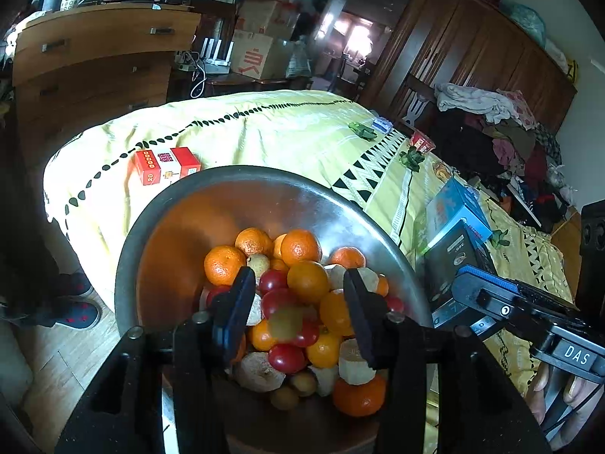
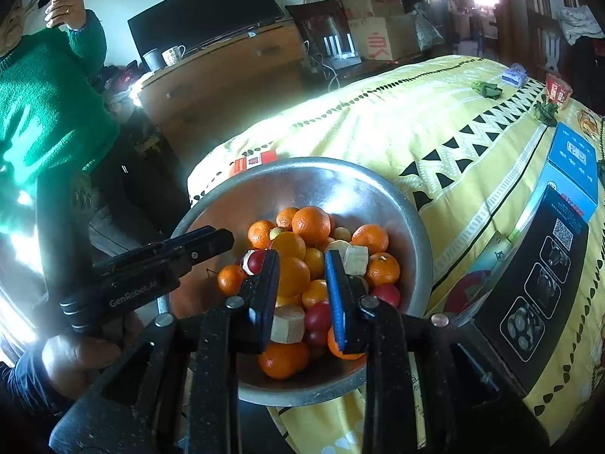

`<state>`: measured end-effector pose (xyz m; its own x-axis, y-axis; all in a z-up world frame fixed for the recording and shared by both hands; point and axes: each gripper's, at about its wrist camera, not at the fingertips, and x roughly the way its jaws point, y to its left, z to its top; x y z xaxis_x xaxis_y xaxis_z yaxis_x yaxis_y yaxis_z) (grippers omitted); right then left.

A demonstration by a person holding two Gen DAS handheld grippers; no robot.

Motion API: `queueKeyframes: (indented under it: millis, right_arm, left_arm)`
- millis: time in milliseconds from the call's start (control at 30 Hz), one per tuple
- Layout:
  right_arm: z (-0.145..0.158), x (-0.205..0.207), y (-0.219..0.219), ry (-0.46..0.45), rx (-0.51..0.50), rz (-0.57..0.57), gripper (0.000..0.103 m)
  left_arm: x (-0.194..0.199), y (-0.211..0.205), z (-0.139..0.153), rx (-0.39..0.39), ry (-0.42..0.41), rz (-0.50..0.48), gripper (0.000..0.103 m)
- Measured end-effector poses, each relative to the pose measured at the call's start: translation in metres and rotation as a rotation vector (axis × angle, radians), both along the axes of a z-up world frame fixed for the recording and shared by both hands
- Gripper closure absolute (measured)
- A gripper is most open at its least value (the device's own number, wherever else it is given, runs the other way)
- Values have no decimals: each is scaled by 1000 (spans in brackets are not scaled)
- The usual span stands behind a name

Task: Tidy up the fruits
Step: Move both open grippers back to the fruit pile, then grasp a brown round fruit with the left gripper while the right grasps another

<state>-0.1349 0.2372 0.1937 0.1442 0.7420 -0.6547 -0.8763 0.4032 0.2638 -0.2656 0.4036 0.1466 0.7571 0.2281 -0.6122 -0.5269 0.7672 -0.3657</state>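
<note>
A steel bowl [image 1: 159, 212] [image 2: 378, 193] sits at the near edge of a bed with a yellow cover. It holds several oranges [image 1: 300, 247] [image 2: 311, 224], red cherry tomatoes [image 1: 273, 280] [image 2: 318, 316] and pale cut chunks [image 1: 353, 365] [image 2: 288, 323]. My left gripper [image 1: 298, 283] hovers open over the pile; a blurred yellowish piece [image 1: 287, 323] shows between its fingers, apart from both. My right gripper [image 2: 300, 265] hovers open over the pile, empty. Each gripper also shows in the other's view: the right one [image 1: 491, 302], the left one [image 2: 211, 240].
A red box [image 1: 166, 164] [image 2: 255, 160] lies on the bed beyond the bowl. A blue-black carton [image 1: 457, 234] [image 2: 559, 227] lies right of it. Small packets [image 1: 421, 142] lie farther back. A dresser [image 1: 94, 53] stands left; a person in green [image 2: 49, 113] stands there.
</note>
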Motion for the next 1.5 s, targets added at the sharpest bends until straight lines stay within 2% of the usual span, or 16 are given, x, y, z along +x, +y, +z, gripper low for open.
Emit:
queueKeyframes:
  millis: [33,267,400,567,667,767,867,1033,1167,1233,1367,1500]
  right_arm:
    - [1,0,-1,1,7,-4,64]
    - [11,2,-26,7,66,-41,63]
    - [14,0,-64,-13,99,-94,57]
    - [0,6,-132,-4,88,-217,56]
    - [-16,15,-177,24,65,-316,56]
    - [-33,27,-227,65,37,-425,56]
    - [-46,35,-273,104,24,-517,55]
    - [-62,46,-336,149,27,-626,55]
    - [-74,60,-376,185,33,-692,55]
    - [-79,66,-391,200,38,-715,55]
    - [-90,79,-420,223,49,-751,55]
    - [-100,89,-438,243,58,-778,55]
  left_arm:
    - [0,0,0,0,4,1,52]
    - [2,-8,7,9,3,-9,52]
    - [13,-27,21,31,-25,-66,52]
    - [49,-95,53,66,-108,-251,52]
    - [79,-163,71,87,-159,-431,52]
    - [116,-225,73,73,-164,-581,52]
    - [162,-270,55,48,-122,-663,52]
    - [255,-323,0,26,16,-736,53]
    - [322,-347,-46,9,99,-787,63]
    - [345,-356,-70,15,141,-801,70]
    - [386,-381,-105,38,211,-845,72]
    - [411,-389,-126,63,253,-827,73]
